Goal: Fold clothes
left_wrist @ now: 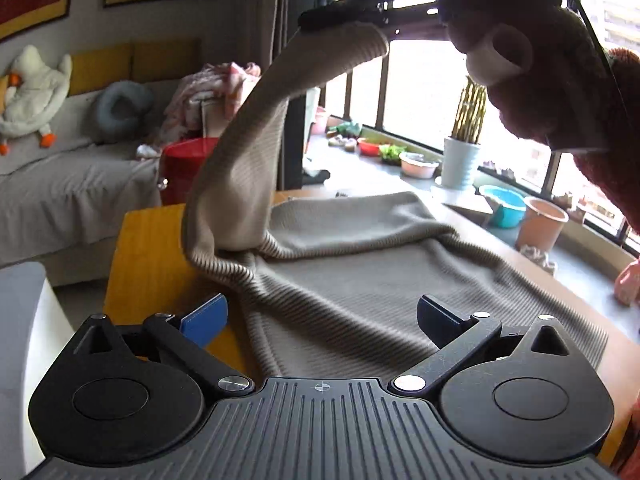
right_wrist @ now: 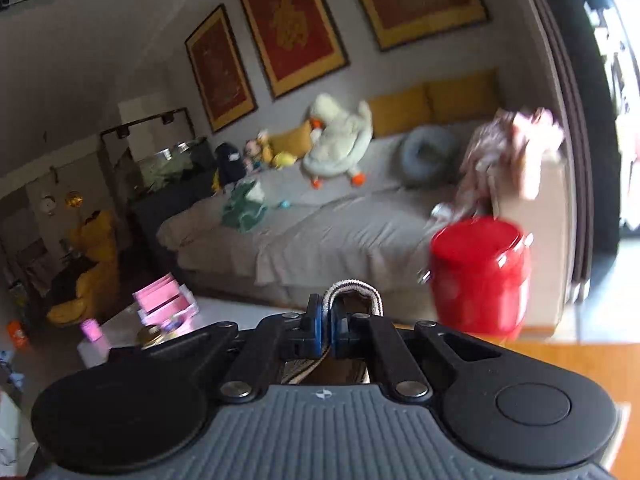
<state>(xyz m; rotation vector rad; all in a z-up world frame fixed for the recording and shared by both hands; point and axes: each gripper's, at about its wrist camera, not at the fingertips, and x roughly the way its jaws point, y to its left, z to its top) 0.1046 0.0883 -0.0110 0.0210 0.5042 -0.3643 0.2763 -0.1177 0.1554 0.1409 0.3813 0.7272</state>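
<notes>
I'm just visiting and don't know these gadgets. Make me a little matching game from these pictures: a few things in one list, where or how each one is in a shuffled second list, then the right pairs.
Things:
1. left gripper
2. right gripper
3. beige sweater
4. red bucket
5. goose plush

Place or state:
A. lying on the sofa
B. open, holding nothing
C. standing on the floor beside the sofa
D. shut on a ribbed edge
E. partly spread on the wooden table, one part lifted

Pairs: 1-B, 2-D, 3-E, 4-C, 5-A
</notes>
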